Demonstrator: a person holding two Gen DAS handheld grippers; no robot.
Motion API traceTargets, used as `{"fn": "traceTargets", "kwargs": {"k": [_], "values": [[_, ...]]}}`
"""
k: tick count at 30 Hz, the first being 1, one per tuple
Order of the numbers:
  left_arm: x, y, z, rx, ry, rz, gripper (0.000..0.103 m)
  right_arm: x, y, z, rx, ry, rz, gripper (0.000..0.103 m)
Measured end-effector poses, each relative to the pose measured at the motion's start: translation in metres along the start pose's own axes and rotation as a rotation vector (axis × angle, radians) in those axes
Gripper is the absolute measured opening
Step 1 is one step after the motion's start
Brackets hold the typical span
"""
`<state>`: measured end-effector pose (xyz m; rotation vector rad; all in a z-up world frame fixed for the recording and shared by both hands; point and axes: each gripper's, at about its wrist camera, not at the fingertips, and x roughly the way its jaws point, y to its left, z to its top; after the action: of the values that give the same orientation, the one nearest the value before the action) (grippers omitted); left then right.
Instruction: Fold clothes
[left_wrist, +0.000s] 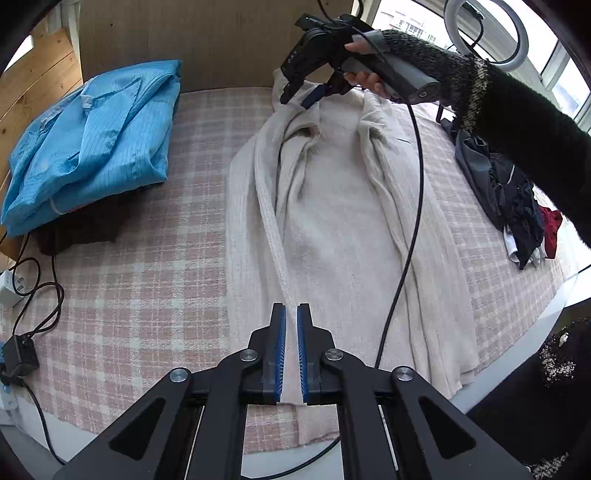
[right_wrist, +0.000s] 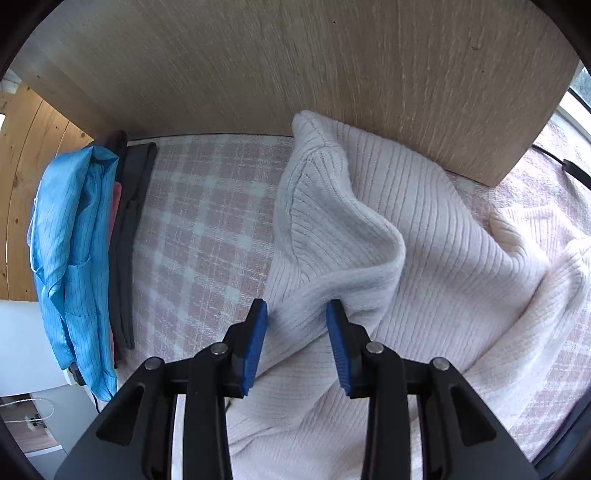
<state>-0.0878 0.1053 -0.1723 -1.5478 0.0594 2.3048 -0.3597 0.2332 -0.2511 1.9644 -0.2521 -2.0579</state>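
Note:
A cream ribbed sweater (left_wrist: 332, 221) lies lengthwise on the pink plaid bed cover (left_wrist: 147, 277). My left gripper (left_wrist: 291, 314) is shut on the sweater's ribbed edge band at the near end; the band runs straight between the blue pads. At the far end a hand in a dark sleeve holds my right gripper (left_wrist: 301, 98) over the collar. In the right wrist view, a raised fold of the sweater (right_wrist: 424, 240) near the collar fills the gap between the right gripper's (right_wrist: 297, 314) pads, which pinch it.
A folded blue striped garment (left_wrist: 92, 140) rests on dark clothes at the left. A heap of dark clothes (left_wrist: 517, 199) lies at the right edge. A wooden headboard (right_wrist: 295, 66) stands right behind the collar. A black cable (left_wrist: 413, 206) hangs across the sweater; a charger and cords (left_wrist: 18, 354) lie at the left.

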Motion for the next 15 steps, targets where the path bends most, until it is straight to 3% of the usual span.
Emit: {"fn": "traceTargets", "kwargs": {"k": [6,10,13,15], "values": [[0.019,-0.014,-0.009,0.021,0.033,0.048,0.006,0.001,0.008,-0.002,-0.073,0.003,-0.038,0.036],[0.039,-0.015,-0.015,0.014,0.061,0.094,0.039,0.003,0.008,0.000,-0.038,0.031,-0.032,0.042],[0.056,-0.011,-0.015,-0.006,0.082,0.098,0.039,0.006,0.017,-0.001,-0.073,0.025,-0.068,0.047],[0.065,-0.004,-0.015,-0.026,0.096,0.099,0.029,0.007,0.028,-0.004,-0.146,0.010,-0.120,0.047]]}}
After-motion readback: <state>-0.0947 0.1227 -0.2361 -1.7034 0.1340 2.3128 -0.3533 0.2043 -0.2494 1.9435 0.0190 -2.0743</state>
